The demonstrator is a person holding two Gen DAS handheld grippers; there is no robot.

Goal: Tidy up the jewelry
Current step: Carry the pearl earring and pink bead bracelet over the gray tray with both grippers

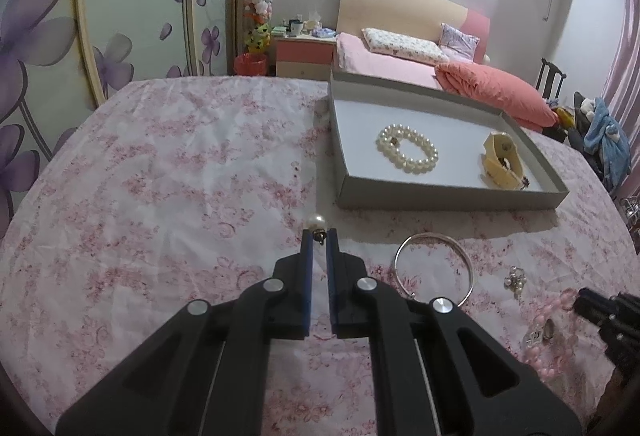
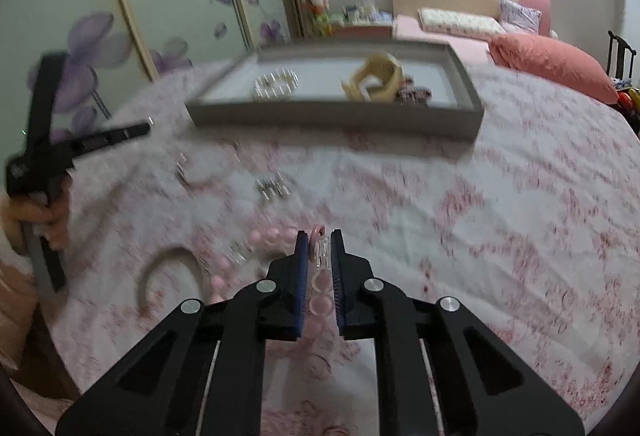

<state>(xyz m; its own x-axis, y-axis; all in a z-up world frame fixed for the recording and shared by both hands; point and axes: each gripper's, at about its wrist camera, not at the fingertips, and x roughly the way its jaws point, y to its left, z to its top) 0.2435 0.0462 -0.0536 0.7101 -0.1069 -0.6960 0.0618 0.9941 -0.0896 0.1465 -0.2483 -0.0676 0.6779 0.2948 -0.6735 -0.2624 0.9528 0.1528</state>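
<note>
In a bedroom, the left tool [image 1: 319, 236] is pinching a pearl earring [image 1: 317, 225] above the floral-clothed table [image 1: 160, 176]; the right tool [image 2: 319, 248] is gripping a pink bead necklace [image 2: 320, 292].

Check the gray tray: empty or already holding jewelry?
Not empty. The gray tray holds a pearl bracelet and a cream watch; no lid on it.
</note>
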